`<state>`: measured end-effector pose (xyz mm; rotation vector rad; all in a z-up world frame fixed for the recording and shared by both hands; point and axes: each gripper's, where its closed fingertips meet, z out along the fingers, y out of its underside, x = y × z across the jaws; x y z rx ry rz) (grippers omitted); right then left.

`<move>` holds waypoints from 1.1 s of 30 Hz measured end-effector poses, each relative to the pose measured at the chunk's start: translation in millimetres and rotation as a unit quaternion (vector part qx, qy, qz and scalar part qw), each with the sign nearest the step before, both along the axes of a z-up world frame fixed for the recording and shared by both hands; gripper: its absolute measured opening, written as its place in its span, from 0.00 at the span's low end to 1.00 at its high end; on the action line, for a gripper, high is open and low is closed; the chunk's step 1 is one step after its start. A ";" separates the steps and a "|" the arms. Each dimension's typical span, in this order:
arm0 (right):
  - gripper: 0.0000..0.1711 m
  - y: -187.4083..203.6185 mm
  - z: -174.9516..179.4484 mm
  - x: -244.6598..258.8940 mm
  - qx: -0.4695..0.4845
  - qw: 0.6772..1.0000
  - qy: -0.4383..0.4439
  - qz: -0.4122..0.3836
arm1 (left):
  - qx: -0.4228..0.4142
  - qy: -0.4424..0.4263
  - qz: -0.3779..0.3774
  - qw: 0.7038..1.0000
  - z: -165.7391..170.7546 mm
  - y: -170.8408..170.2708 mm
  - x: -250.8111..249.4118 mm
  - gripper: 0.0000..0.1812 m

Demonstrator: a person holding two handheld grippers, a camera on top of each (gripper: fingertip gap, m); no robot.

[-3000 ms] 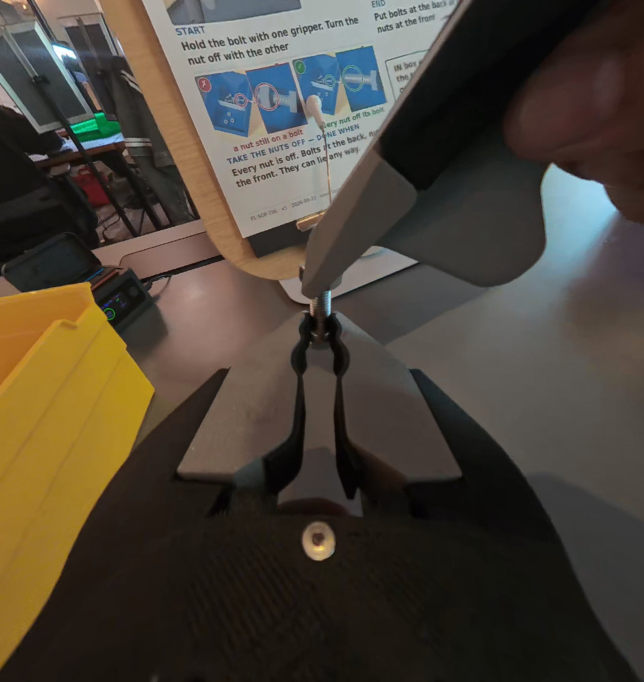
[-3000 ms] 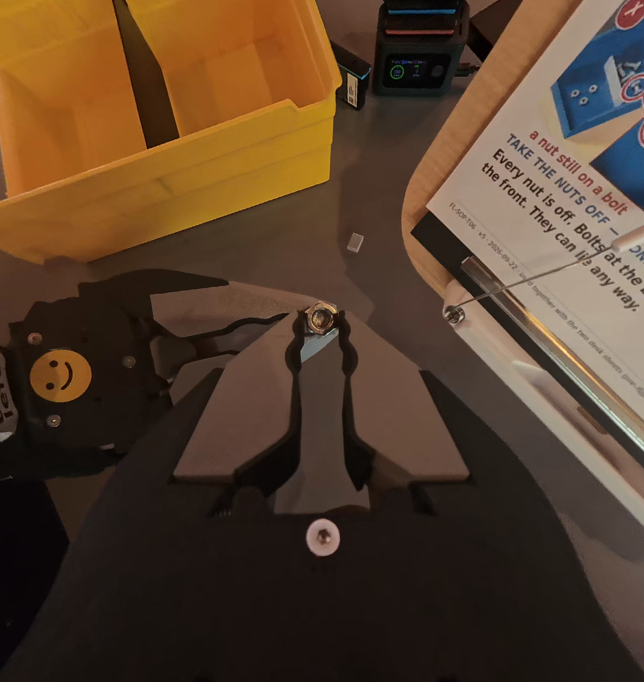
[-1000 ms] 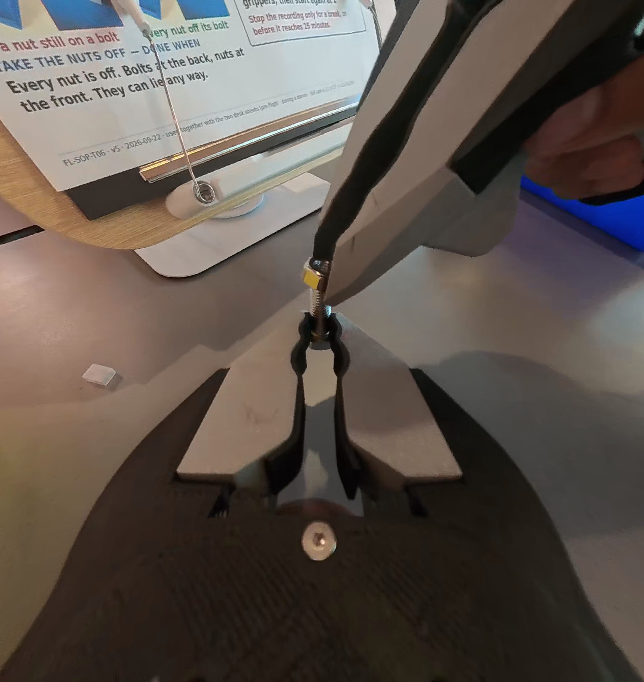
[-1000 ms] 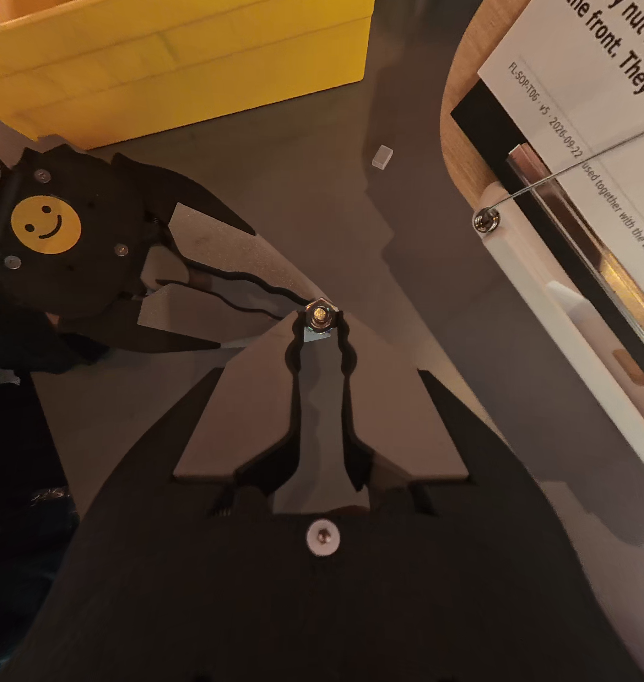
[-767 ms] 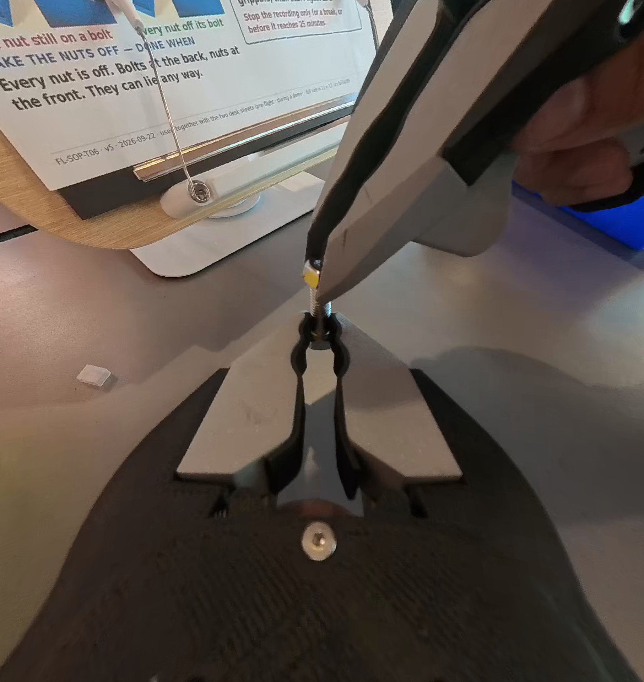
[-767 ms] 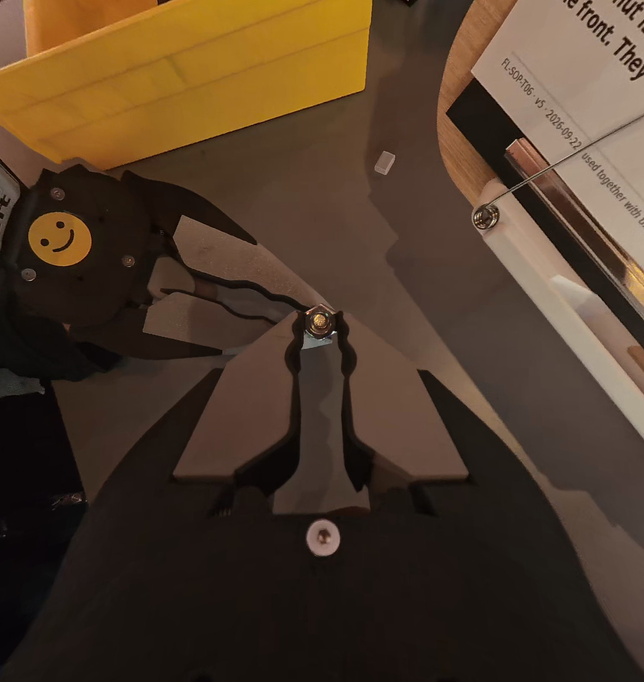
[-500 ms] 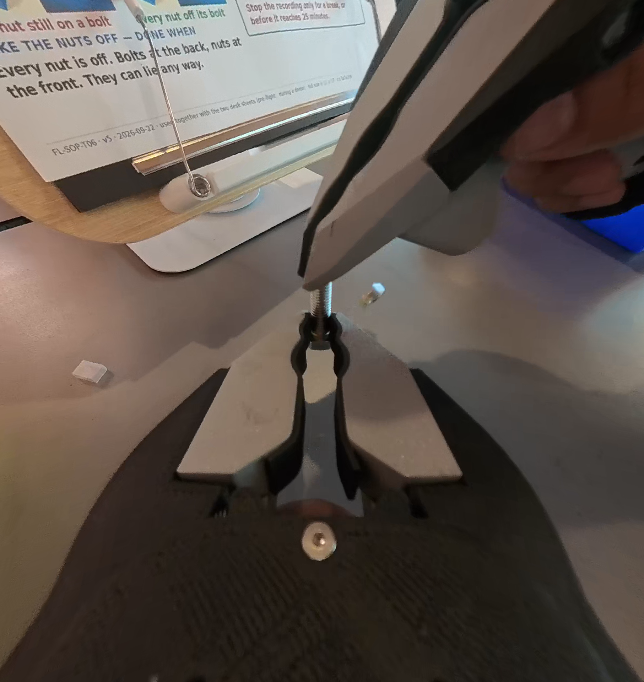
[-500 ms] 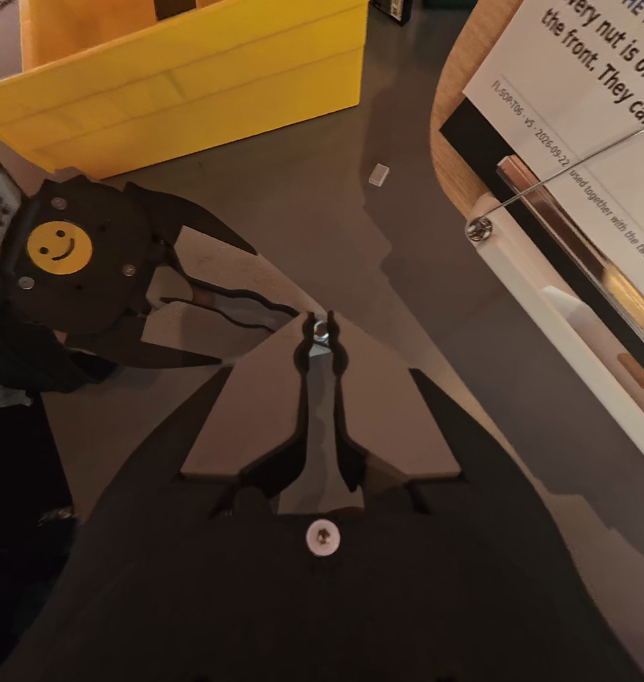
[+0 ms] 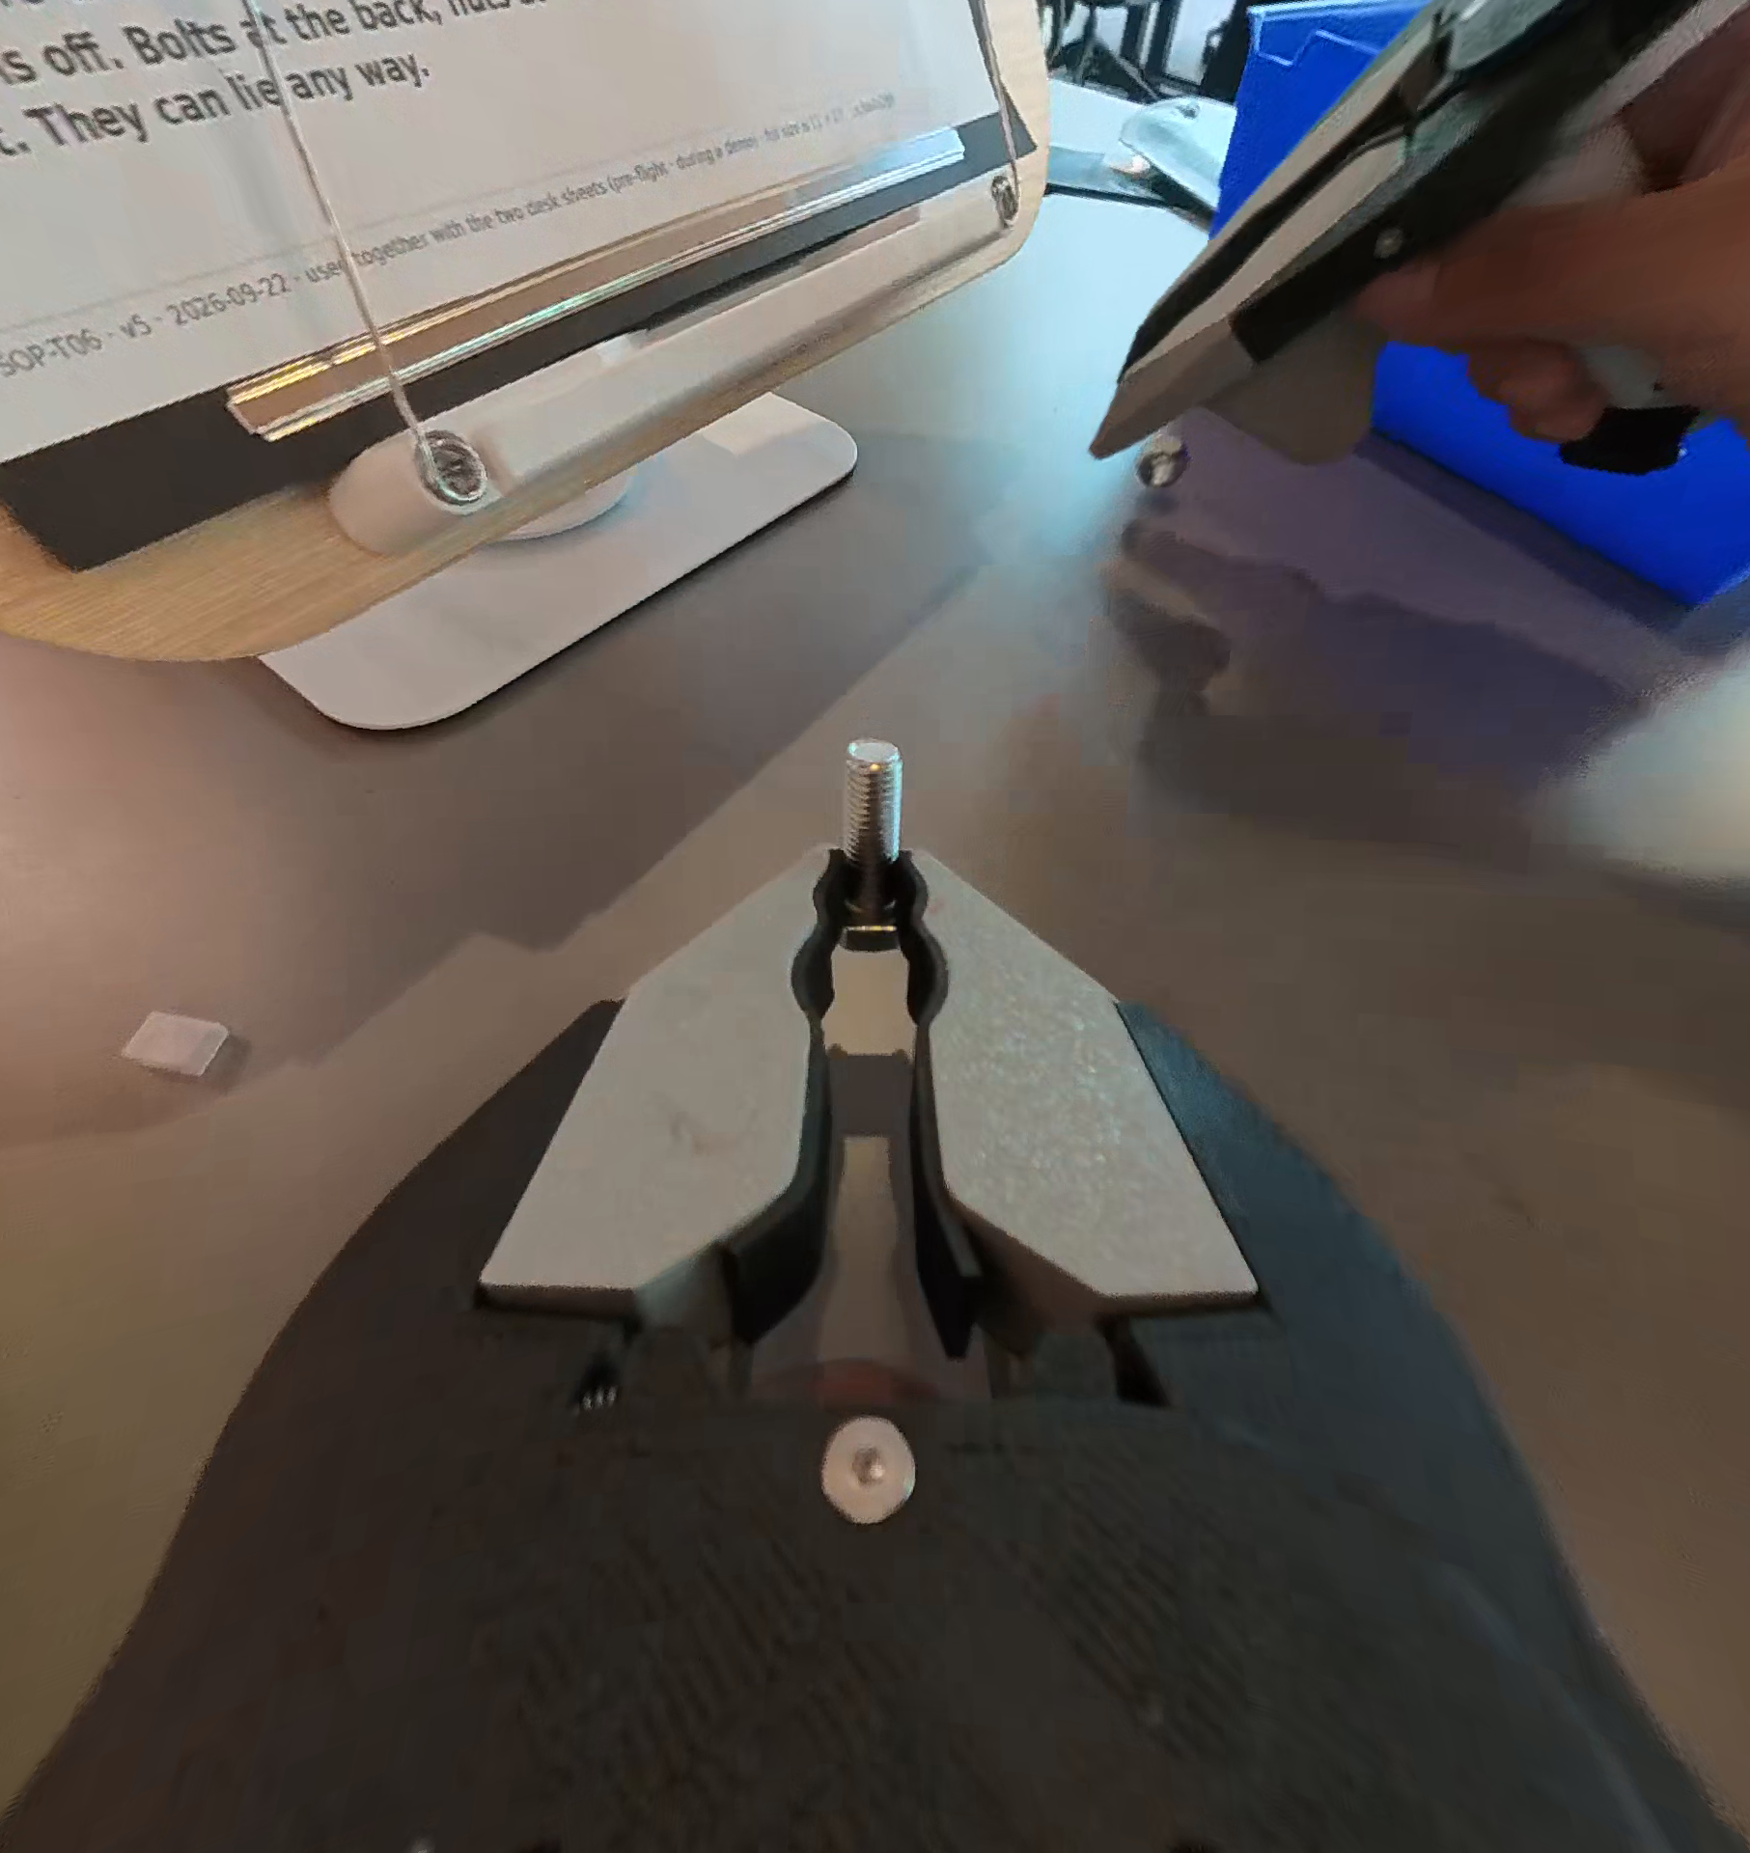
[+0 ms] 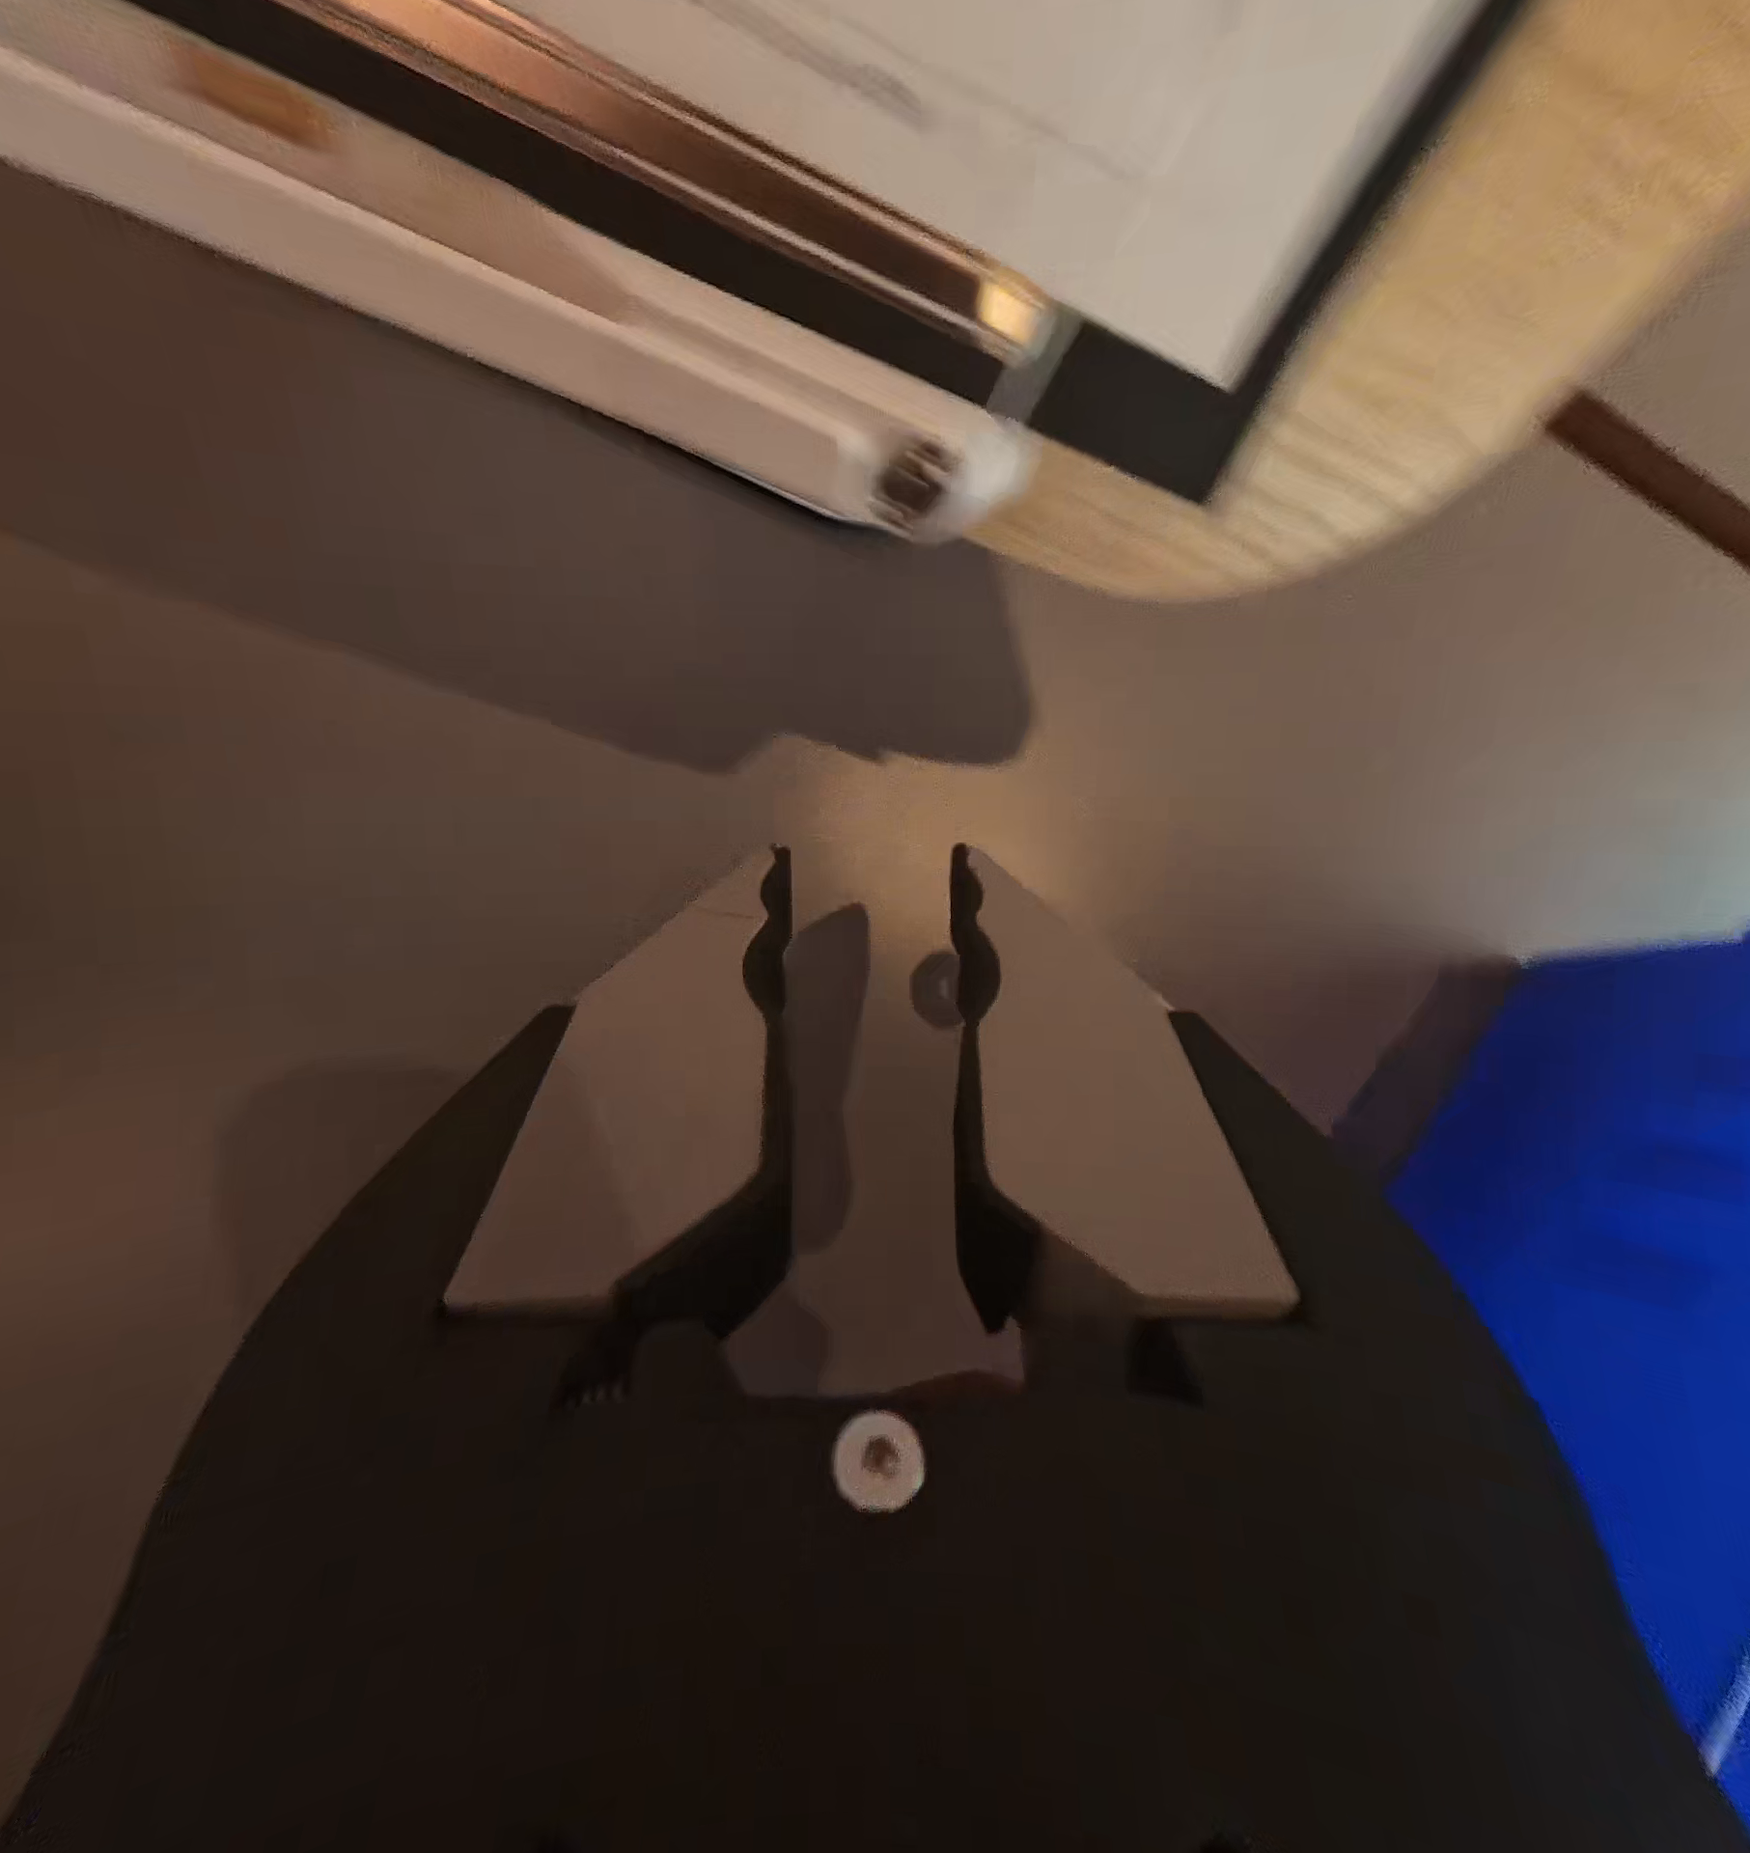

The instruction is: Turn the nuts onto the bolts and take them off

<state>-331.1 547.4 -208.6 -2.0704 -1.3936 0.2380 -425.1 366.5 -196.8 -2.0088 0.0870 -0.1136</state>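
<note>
My left gripper (image 9: 871, 887) is shut on a silver bolt (image 9: 872, 792). The bolt's bare threaded end sticks up past the fingertips, with no nut on it. The nut (image 9: 1161, 466) lies on the grey table at the far right, just under the tip of my right gripper (image 9: 1111, 441), which a hand holds. In the right wrist view my right gripper (image 10: 865, 867) is open and empty. The nut (image 10: 939, 988) lies on the table between its fingers, close to the right finger (image 10: 1071, 1103). This view is blurred.
A wooden document stand (image 9: 509, 521) with an instruction sheet stands at the back left, on a white base. It also shows in the right wrist view (image 10: 1352, 481). A blue bin (image 9: 1552, 481) sits at the right, also in the right wrist view (image 10: 1603, 1253). A small white piece (image 9: 177, 1041) lies on the table at the left. The small white piece (image 9: 177, 1041) is closer to my left gripper, around 15 cm from its tips; the right tips are 30 cm off.
The nut came off the bolt and dropped onto the table. My right gripper left the bolt, swung right toward the blue bin and opened over the nut. My left gripper still holds the bolt.
</note>
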 end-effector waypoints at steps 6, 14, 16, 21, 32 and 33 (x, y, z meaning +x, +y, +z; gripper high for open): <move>0.17 70.1 -29.1 42.5 0.019 0.993 0.004 -0.115 | 0.001 0.016 -0.018 1.000 -0.1 2.0 11.8 0.04; 0.01 69.8 -33.5 34.2 -0.095 0.983 0.113 -0.111 | -0.004 0.019 -0.032 0.999 -1.8 3.0 18.8 0.04; 0.01 55.3 -33.0 28.9 -0.119 0.982 0.120 -0.088 | -0.003 0.015 -0.040 0.999 -1.4 3.1 21.1 0.04; 0.01 -17.0 -31.2 3.9 -0.210 0.969 0.119 0.054 | 0.007 0.012 -0.085 0.996 1.5 0.0 30.5 0.04; 0.03 -78.8 -11.5 -4.6 -0.163 0.956 0.100 0.220 | 0.022 0.009 -0.163 0.986 5.4 -5.0 41.0 0.04; 0.03 -84.0 -12.9 -4.1 -0.184 0.951 0.104 0.227 | 0.022 0.012 -0.162 0.986 5.0 -4.8 41.2 0.04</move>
